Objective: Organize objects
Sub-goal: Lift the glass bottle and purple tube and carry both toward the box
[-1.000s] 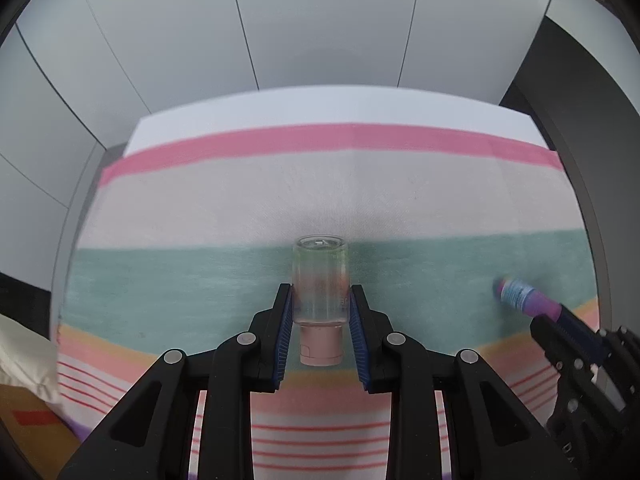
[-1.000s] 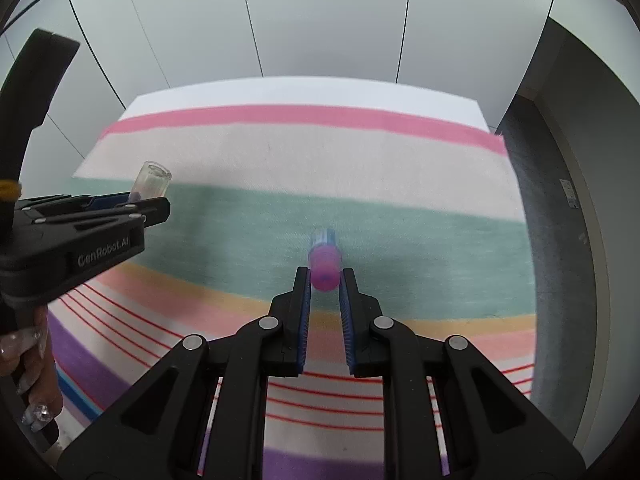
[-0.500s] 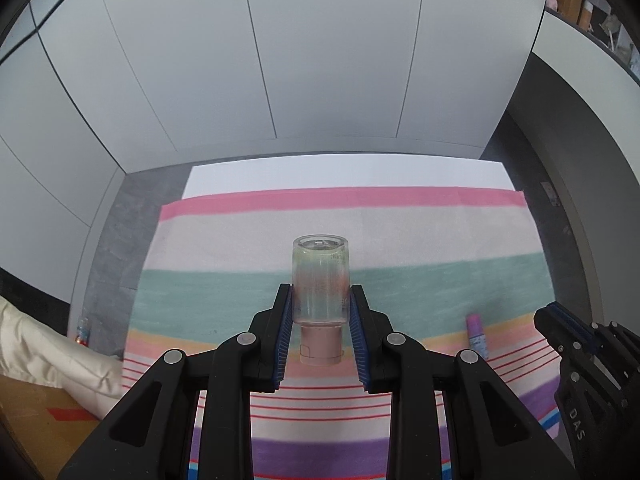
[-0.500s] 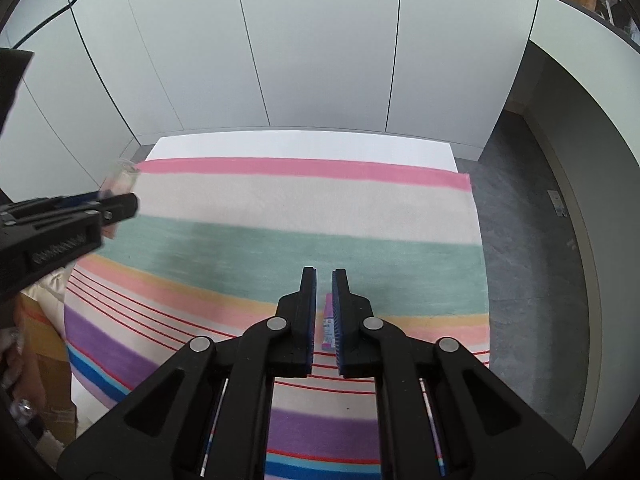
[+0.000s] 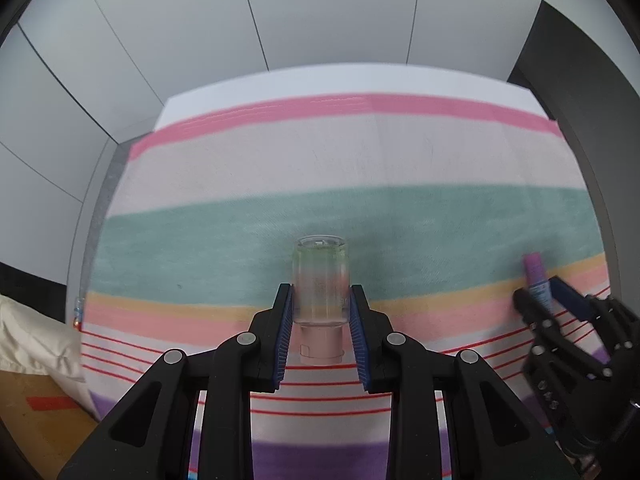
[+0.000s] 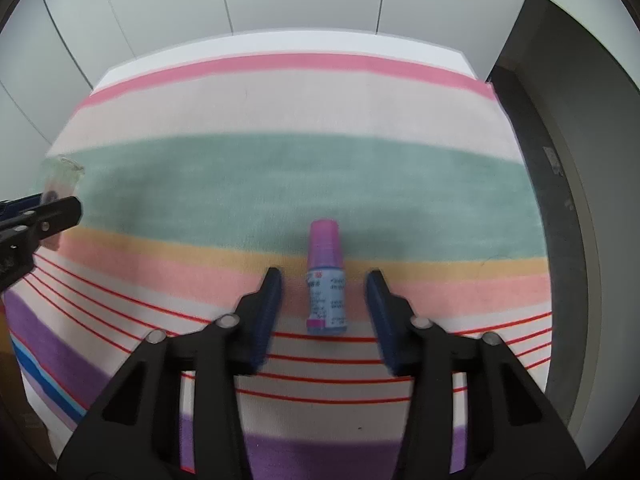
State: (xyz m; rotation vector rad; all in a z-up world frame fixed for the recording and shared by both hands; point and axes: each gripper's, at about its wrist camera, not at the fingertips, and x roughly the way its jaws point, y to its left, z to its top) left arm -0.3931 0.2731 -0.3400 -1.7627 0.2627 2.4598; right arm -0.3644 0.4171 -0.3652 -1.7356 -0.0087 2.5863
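My left gripper [image 5: 320,312] is shut on a clear bottle [image 5: 320,284] with a pale pink cap toward me, held over the striped cloth [image 5: 360,152]. The bottle also shows at the left edge of the right wrist view [image 6: 60,172]. My right gripper [image 6: 325,296] is open, its fingers either side of a small blue bottle with a purple cap [image 6: 325,280] that lies on the cloth, without touching it. That bottle and the right gripper show at the right of the left wrist view [image 5: 538,280].
The striped cloth [image 6: 280,176] covers the table. White wall panels [image 5: 320,12] stand behind it. Dark floor [image 6: 532,160] runs along the right edge. A cream fabric [image 5: 32,344] and a brown box lie at the lower left.
My right gripper has let go of the blue bottle, closed empty, then come back down and opened around it on the cloth. My left gripper rose and lowered again, still holding the clear bottle.
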